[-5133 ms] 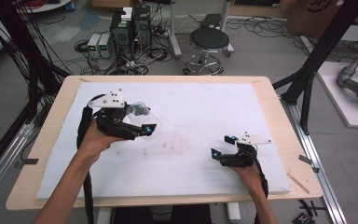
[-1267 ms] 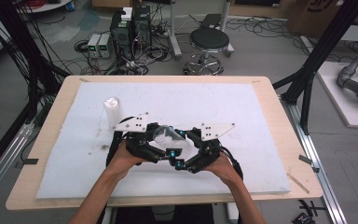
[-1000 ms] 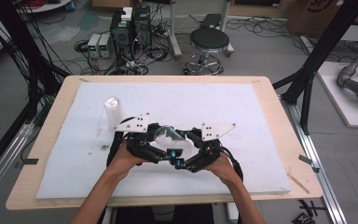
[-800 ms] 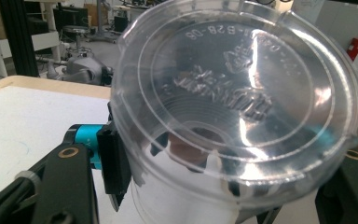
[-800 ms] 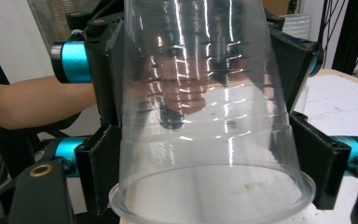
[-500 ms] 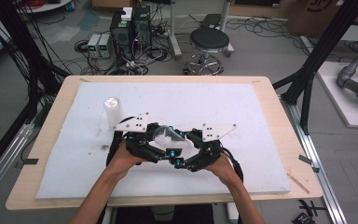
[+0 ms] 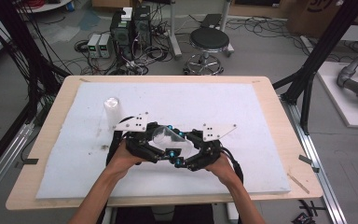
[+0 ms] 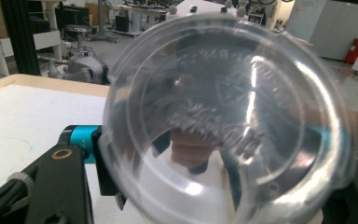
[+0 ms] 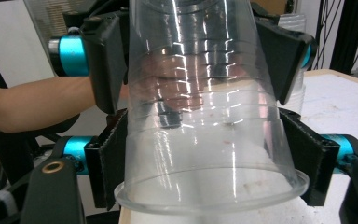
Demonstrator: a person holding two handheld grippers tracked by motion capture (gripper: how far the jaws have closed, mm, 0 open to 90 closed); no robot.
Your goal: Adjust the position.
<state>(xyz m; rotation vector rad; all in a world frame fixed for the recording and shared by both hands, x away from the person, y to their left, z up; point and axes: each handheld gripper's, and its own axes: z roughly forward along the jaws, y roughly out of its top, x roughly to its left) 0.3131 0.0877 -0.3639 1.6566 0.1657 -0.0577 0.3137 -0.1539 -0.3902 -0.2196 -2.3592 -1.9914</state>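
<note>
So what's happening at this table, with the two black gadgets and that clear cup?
A person holds a black two-jaw gripper in each hand and has brought both together over the white foam mat. Between them is a clear plastic cup, lying on its side above the mat. The left gripper has it near the base, and the right gripper, whose jaws have just been closing, clamps it near the rim. A second clear plastic cup stands upside down on the mat, behind the left gripper.
</note>
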